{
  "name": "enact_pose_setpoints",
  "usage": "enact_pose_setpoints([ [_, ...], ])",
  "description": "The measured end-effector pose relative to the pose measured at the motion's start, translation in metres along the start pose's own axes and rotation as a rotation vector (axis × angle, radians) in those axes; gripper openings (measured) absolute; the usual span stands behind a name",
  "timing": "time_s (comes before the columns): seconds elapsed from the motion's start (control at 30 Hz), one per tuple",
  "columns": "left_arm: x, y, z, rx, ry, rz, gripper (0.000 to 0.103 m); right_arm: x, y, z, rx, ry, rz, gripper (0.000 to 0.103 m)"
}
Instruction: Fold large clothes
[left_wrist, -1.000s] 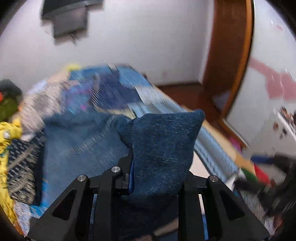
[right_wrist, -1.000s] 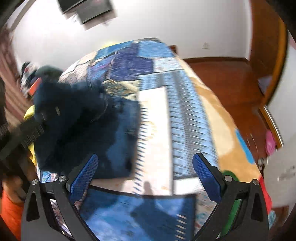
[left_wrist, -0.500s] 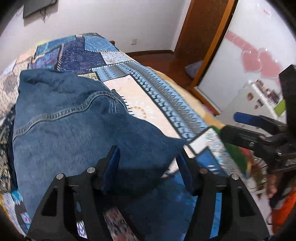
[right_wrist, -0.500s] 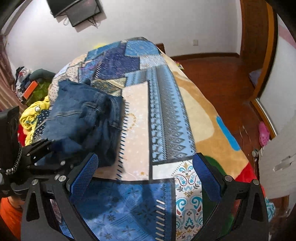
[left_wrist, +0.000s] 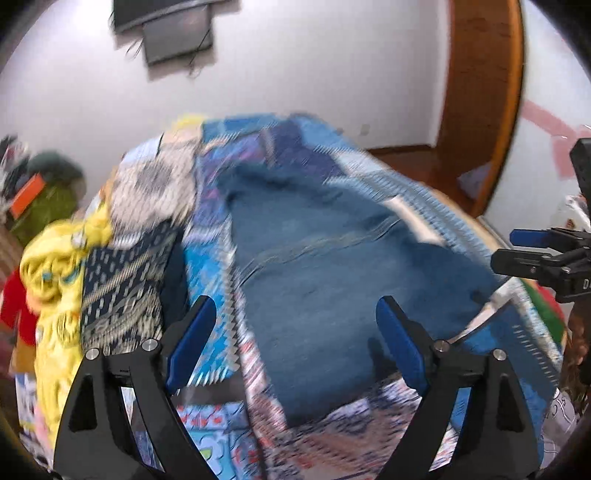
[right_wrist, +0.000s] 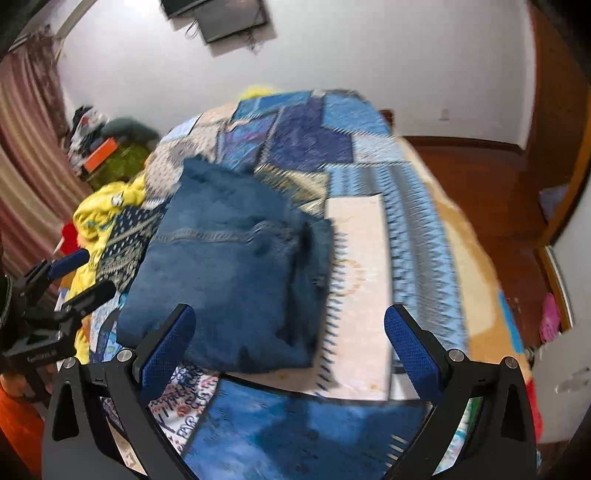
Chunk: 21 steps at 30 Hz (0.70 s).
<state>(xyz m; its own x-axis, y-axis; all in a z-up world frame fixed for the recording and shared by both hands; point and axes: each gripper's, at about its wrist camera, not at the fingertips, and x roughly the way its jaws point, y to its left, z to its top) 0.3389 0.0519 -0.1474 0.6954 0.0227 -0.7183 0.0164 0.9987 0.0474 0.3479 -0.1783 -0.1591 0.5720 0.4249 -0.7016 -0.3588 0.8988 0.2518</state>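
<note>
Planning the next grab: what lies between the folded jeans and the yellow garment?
In the right wrist view, a dark patterned cloth lies between the folded jeans and the yellow garment.

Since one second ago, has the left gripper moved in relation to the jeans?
Yes. The left gripper then pinched a raised denim fold; now its jaws are opening with nothing clamped, and it sits back from the jeans, which lie folded on the bedspread.
</note>
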Motion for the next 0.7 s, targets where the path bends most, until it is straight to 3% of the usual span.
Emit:
enact_pose_setpoints([
  [0.17, 0.031, 0.016, -0.024, -0.047, 0.115, -0.013, 0.089, 0.040, 0.005, -0.005, -0.025, 0.102, -0.010, 0.101],
  [0.3, 0.035, 0.021, -0.041, -0.111, 0.113, -0.041, 0.093, 0.054, -0.010, -0.015, -0.035, 0.156, -0.078, 0.101],
  [0.53, 0.032, 0.026, -0.039, -0.099, 0.145, -0.089, 0.094, 0.035, -0.039, -0.033, -0.033, 0.217, -0.055, 0.102],
  [0.7, 0.023, 0.027, -0.022, -0.037, 0.123, -0.034, 0.094, 0.019, -0.037, -0.018, -0.004, 0.197, 0.014, 0.102],
])
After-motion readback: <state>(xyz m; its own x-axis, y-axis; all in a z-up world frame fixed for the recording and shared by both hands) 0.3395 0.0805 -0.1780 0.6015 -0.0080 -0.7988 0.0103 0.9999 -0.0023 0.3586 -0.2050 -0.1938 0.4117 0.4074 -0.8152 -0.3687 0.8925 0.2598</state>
